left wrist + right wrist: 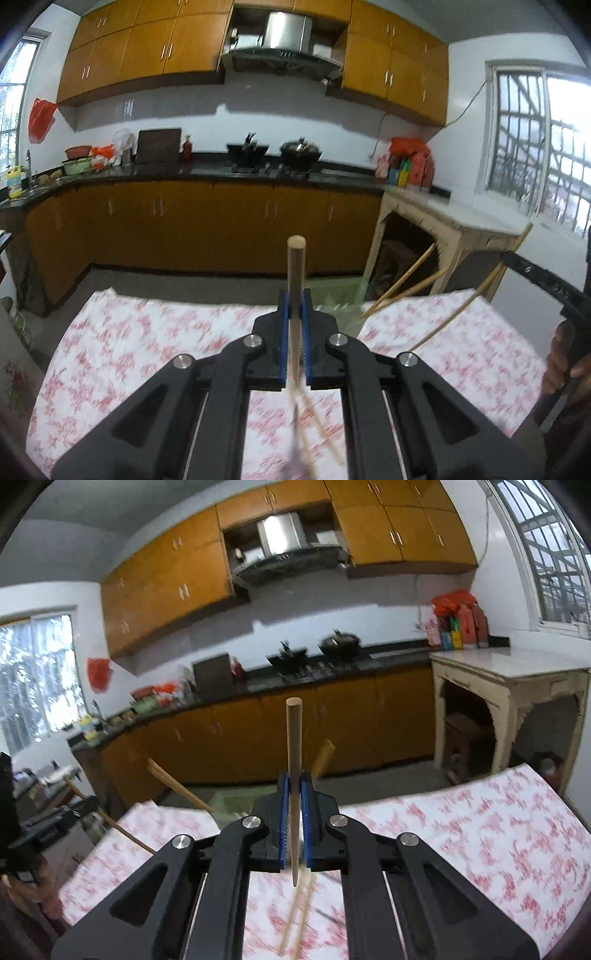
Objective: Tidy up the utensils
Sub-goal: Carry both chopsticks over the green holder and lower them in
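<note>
- The tablecloth (122,343) with its red flower print is smeared by blur in both wrist views, so small things lying on it are hard to read.
- Below the left gripper (295,306), pale sticks on the cloth (314,424) show only as streaks; how many lie there cannot be told.
- Under the right gripper (294,786), two pale loose chopsticks (295,919) lie side by side on the cloth, their lower ends cut off by the gripper body.
- A greenish clear container (341,295) stands at the far edge of the table, half hidden behind the left gripper's fingers; in the right view its container rim (236,799) barely shows.
- Chopsticks in the container (402,278) lean out to the right, their lower ends lost in the blur.
- The left gripper is clenched on a round wooden stick (295,273), held upright between the blue pads (282,332).
- The right gripper is clenched on a tapered wooden chopstick (294,746), blunt end up, point hanging just above the cloth.
- At the right edge of the left view, a hand (561,354) is partly cut off.
</note>
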The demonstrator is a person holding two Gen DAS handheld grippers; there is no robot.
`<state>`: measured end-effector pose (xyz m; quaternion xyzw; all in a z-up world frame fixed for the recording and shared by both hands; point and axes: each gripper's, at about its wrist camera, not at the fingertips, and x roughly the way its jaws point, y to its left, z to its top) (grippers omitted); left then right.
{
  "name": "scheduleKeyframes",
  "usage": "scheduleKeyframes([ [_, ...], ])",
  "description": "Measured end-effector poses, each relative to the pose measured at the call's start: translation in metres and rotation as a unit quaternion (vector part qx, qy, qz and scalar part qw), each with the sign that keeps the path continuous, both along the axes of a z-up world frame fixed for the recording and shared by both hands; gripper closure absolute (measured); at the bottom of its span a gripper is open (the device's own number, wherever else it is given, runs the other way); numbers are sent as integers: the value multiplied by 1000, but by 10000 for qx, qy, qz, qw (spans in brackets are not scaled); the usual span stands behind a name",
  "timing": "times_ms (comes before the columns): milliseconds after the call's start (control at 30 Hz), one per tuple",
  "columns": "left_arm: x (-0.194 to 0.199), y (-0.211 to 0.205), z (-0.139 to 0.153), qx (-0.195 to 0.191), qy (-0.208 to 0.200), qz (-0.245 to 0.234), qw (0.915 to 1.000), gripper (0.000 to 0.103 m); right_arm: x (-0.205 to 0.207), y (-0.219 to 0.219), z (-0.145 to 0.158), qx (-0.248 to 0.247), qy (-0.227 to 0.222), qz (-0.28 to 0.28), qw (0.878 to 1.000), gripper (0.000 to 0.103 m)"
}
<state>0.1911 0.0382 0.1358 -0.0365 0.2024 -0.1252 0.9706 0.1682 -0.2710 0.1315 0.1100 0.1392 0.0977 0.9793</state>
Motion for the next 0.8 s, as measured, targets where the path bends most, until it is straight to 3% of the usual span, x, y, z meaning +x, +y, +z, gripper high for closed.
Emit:
scheduleKeyframes([
  [200, 11, -27, 45, -202, -616, 80, 9979, 95, 14, 20, 31, -68, -484, 28, 9988, 96],
  [333, 31, -49, 60, -109, -997, 331, 9944, 95, 33, 31, 34, -135, -650, -40, 9978, 96],
  [533, 65, -65, 51, -26, -1098, 659, 9918, 95, 65, 39, 18, -208, -608, -95, 9979, 96],
  [800, 104, -67, 23, -132, -770, 716, 9944, 95, 91, 44, -10, -171, -265, 14, 9995, 96],
])
